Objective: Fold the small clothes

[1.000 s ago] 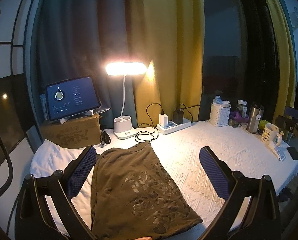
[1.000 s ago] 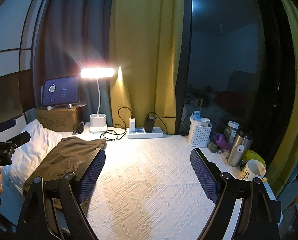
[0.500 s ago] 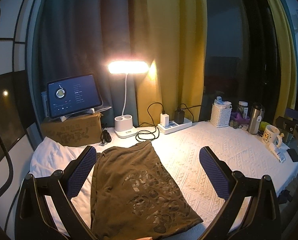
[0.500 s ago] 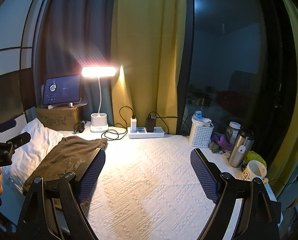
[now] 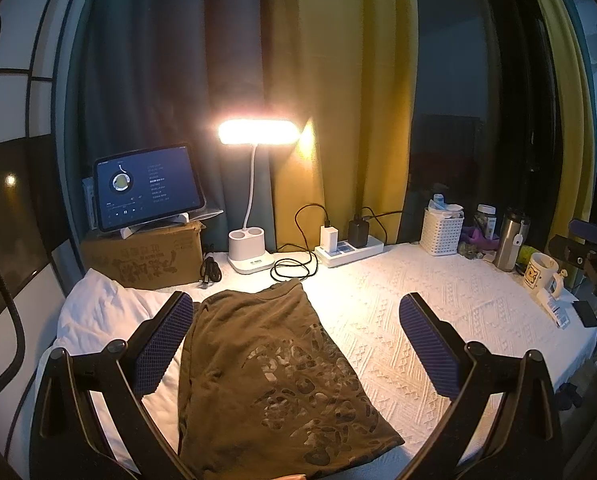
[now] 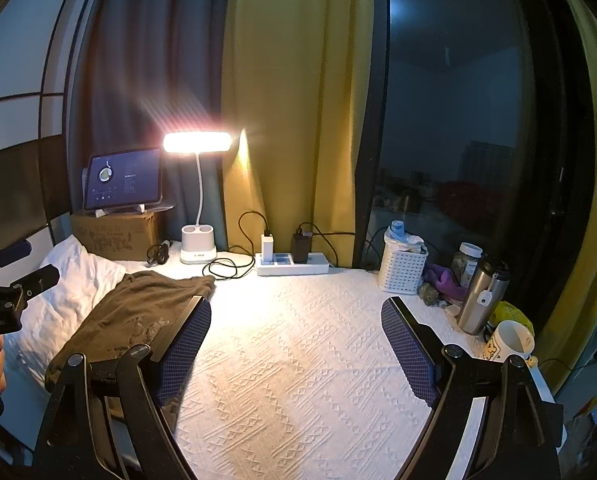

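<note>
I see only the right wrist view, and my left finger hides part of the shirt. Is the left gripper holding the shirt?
Observer: No. The left gripper is open over the shirt, with nothing pinched.
Operator: How does the near end lie?
Observer: Flat, with a dark print facing up.
Operator: Is anything near the mug outside my view?
Observer: Yes. A dark flat thing, perhaps a phone, lies just past the mug at the cover's edge.
</note>
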A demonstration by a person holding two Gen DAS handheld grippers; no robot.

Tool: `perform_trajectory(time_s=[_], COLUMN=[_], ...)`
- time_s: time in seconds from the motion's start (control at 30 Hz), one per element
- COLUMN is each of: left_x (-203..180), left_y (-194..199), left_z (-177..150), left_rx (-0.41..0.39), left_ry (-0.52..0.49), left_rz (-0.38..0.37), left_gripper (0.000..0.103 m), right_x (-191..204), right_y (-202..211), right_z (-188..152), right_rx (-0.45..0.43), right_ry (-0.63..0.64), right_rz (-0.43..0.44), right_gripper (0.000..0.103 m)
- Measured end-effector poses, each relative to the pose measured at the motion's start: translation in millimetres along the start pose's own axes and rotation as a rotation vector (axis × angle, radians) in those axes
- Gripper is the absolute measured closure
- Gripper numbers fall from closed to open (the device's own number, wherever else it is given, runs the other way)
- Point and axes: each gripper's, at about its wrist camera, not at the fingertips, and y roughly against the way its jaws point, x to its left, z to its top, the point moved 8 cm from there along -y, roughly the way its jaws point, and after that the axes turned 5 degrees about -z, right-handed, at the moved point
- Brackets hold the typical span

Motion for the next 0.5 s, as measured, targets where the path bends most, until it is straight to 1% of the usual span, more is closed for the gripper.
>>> perform_trajectory(time_s=[0.5], left_x=[2.2], left_y=[2.5], left_z=[-3.7], left_rx=[0.004], left_ry=[0.019], left_rz=[0.019], left_gripper=[0.001], right_x=[3.5], right_y=[-4.4], right_z=[0.3], right_rx=[0.002], right_ry=[0.012], right_rz=[0.009], right_gripper=[0.015])
